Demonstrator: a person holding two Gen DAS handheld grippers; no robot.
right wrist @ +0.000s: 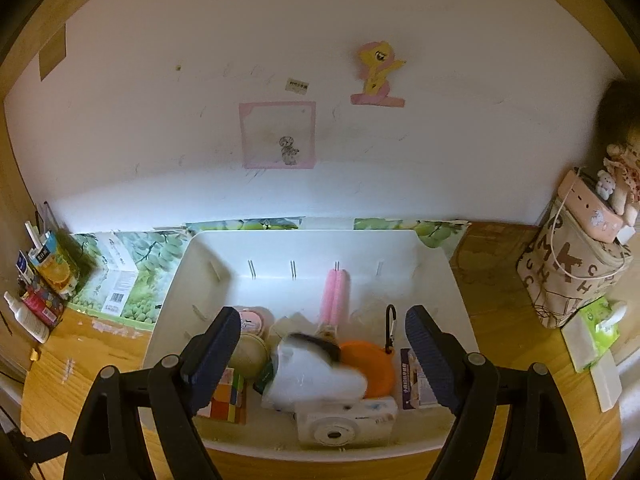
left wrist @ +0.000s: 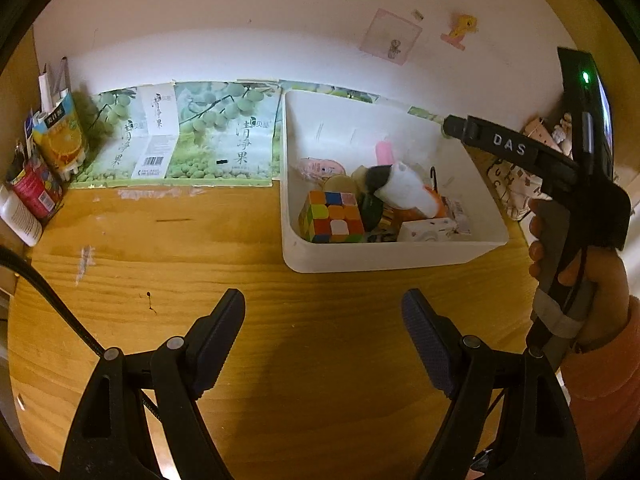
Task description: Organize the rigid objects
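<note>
One white bin stands on the wooden desk against the wall. Inside it, counted: one puzzle cube at the front left corner, one white camera against the front wall, one orange disc with one black carabiner above it, one pink tube leaning on the back wall, one white blurred item with a black end lying across the middle, one round tan piece, one pink round case, and one small printed box at the right wall.

Left gripper: fingers spread, nothing between them, over bare desk in front of the bin.

Right gripper: fingers spread, nothing clasped, above the bin's contents; one hand in an orange sleeve holds its handle.

Outside the bin: one flattened green carton along the wall, one juice carton at the left, one lettered pouch at the right.
</note>
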